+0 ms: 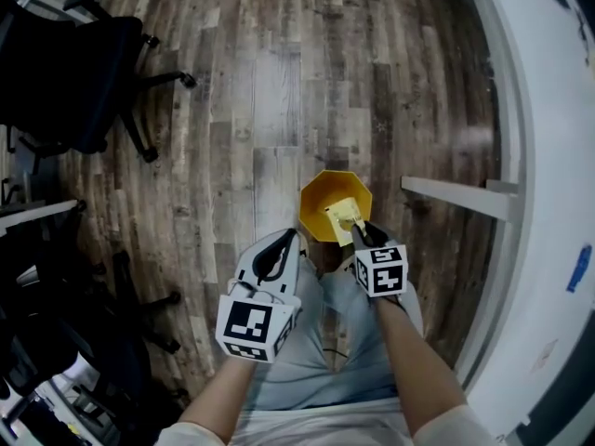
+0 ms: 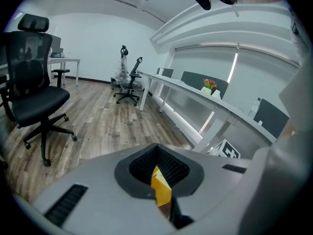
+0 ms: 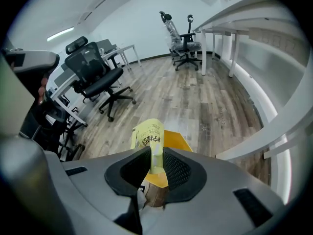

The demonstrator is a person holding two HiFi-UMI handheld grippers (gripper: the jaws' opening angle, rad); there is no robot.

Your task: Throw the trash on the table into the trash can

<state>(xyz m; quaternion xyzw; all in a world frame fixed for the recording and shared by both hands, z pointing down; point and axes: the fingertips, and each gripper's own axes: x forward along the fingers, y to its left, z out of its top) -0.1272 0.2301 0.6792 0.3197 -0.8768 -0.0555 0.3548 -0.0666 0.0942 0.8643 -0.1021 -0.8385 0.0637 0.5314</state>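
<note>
Yellow-green printed plastic wrapper (image 1: 343, 215) sits pinched in your right tongs (image 1: 359, 232), hanging over the mouth of the open yellow octagonal trash can (image 1: 318, 203) on the wooden floor (image 1: 251, 110). Centre the tips above the opening, then spread them fully so the wrapper drops clear of the rim. Your left tongs (image 1: 294, 240) are drawn together and empty, just beside the can.

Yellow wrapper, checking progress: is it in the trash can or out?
Out: the right gripper pinches the wrapper over the yellow trash can opening.
</note>
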